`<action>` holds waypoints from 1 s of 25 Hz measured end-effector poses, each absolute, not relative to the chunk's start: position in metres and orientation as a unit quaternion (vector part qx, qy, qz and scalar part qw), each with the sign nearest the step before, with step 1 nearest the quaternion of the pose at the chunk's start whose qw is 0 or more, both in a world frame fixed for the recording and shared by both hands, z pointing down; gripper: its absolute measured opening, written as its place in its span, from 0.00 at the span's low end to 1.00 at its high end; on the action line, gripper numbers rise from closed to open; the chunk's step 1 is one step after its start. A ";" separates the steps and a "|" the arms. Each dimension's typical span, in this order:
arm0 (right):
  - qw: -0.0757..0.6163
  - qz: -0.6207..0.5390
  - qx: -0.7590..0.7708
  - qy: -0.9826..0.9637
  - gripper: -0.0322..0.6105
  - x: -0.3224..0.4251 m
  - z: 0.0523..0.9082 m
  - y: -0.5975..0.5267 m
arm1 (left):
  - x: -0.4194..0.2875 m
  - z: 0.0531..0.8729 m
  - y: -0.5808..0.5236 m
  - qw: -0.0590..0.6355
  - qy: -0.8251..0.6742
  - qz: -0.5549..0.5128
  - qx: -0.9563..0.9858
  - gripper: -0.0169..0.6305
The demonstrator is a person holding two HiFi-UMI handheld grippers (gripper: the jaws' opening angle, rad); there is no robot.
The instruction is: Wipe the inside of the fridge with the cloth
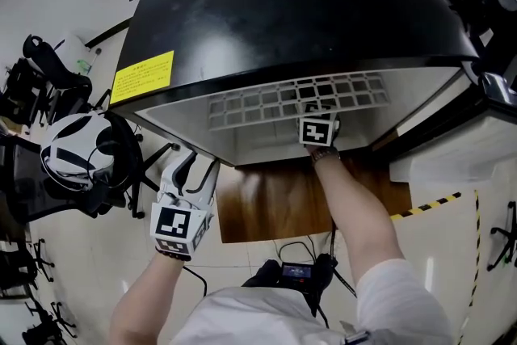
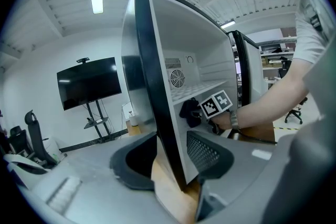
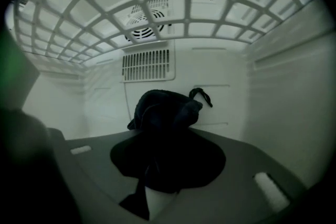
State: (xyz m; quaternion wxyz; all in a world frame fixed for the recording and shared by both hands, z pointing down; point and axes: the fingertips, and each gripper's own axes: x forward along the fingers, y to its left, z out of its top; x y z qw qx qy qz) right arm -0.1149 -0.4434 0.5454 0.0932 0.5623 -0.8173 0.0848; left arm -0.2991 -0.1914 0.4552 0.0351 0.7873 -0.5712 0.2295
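Note:
The black-topped fridge (image 1: pixel 307 4) stands open, with a white wire shelf (image 1: pixel 299 97) inside. My right gripper (image 1: pixel 319 119) reaches in under that shelf. It is shut on a bunched dark cloth (image 3: pixel 165 115), which sits close to the white back wall below the wire shelf (image 3: pixel 157 8). The left gripper view shows the cloth (image 2: pixel 189 112) ahead of the right gripper (image 2: pixel 199 113). My left gripper (image 1: pixel 194 167) is outside at the fridge's lower left corner. The left gripper (image 2: pixel 173 160) has its jaws either side of the side wall's front edge (image 2: pixel 157 113), closed on it.
A round fan vent (image 3: pixel 146 26) and a slotted grille (image 3: pixel 147 64) are on the back wall. The fridge door (image 1: pixel 489 89) hangs open at the right. A brown board (image 1: pixel 275 202) lies under the fridge. A chair with a white headset (image 1: pixel 77 153) is at the left.

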 end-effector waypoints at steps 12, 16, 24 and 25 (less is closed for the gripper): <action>0.096 0.095 0.605 -0.785 0.24 -0.064 0.546 -0.456 | -0.299 0.455 -0.192 0.043 -0.580 0.221 0.783 0.30; 0.095 0.102 0.620 -0.772 0.24 -0.050 0.547 -0.459 | -0.298 0.453 -0.192 0.045 -0.581 0.219 0.782 0.30; 0.089 0.109 0.630 -0.764 0.24 -0.036 0.546 -0.460 | -0.298 0.456 -0.191 0.044 -0.585 0.225 0.778 0.30; 0.088 0.109 0.631 -0.763 0.24 -0.036 0.546 -0.459 | -0.299 0.456 -0.190 0.044 -0.585 0.226 0.778 0.30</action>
